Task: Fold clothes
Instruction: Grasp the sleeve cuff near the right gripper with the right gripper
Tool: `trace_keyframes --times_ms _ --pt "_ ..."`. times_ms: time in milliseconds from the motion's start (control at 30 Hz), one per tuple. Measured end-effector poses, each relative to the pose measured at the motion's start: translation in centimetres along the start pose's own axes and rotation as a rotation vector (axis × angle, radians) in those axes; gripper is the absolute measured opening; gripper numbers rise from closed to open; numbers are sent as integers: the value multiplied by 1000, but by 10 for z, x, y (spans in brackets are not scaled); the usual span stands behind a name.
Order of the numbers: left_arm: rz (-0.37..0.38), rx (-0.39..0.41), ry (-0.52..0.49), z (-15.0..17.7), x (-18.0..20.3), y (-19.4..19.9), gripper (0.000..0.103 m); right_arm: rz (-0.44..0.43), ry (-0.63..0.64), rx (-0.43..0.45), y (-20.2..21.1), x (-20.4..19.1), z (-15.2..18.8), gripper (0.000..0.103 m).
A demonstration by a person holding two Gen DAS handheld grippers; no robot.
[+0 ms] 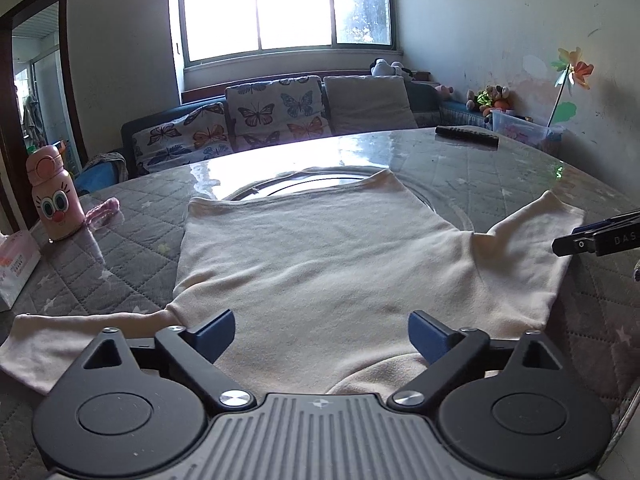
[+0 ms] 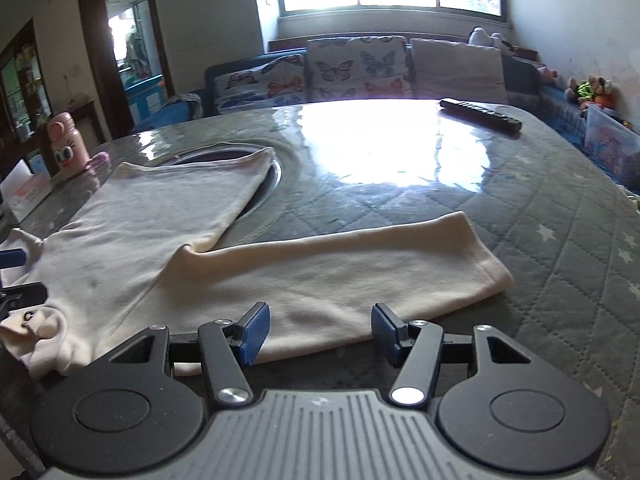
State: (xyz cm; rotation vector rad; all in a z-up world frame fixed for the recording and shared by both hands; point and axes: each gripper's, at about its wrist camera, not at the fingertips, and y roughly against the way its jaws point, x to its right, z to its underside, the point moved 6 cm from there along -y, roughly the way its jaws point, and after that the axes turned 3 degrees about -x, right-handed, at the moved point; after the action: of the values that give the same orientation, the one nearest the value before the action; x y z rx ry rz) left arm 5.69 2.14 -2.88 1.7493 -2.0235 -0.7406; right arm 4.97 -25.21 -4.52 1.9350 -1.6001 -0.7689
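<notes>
Lying flat on the quilted table (image 1: 120, 256), the cream shirt (image 1: 320, 264) takes up the near middle, collar end toward the camera and hem reaching the round inset at the table's centre. In the left wrist view one sleeve runs out toward 8 o'clock, close to the near table edge, and the other sleeve (image 2: 360, 264) angles toward 2 o'clock; in the right wrist view that second sleeve stretches toward 3 o'clock, its cuff ending well inside the table's right edge. Open quilted surface lies beyond the hem at 12 o'clock, up to a dark remote control (image 2: 480, 114) near the far edge. At 10 o'clock a pink bottle (image 1: 54, 196) and a tissue box (image 1: 16, 268) stand well apart from the cloth.

The fabric looks soft and pale, mostly smooth, with shallow wrinkles at the armpit and a rumpled collar.

The left tongs (image 1: 322, 338) stand spread wide above the collar area, pads clear of the cloth. The right tongs (image 2: 318, 334) stand partly open over the sleeve's near edge, gripping nothing.
</notes>
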Motion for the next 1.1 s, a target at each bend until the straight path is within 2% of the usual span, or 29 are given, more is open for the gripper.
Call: trace_keyframes --times_ms 33,500,1033,1100 --pt "0 5 0 -1 1 1 103 15 -6 3 0 3 0 58" --pt "9 22 -9 -5 11 8 103 169 -68 17 -4 44 -2 57" --pt "14 5 -5 -8 16 1 103 255 -128 38 -15 77 -13 52" --pt "17 2 -6 -9 17 -1 103 257 -131 41 -17 78 -14 48"
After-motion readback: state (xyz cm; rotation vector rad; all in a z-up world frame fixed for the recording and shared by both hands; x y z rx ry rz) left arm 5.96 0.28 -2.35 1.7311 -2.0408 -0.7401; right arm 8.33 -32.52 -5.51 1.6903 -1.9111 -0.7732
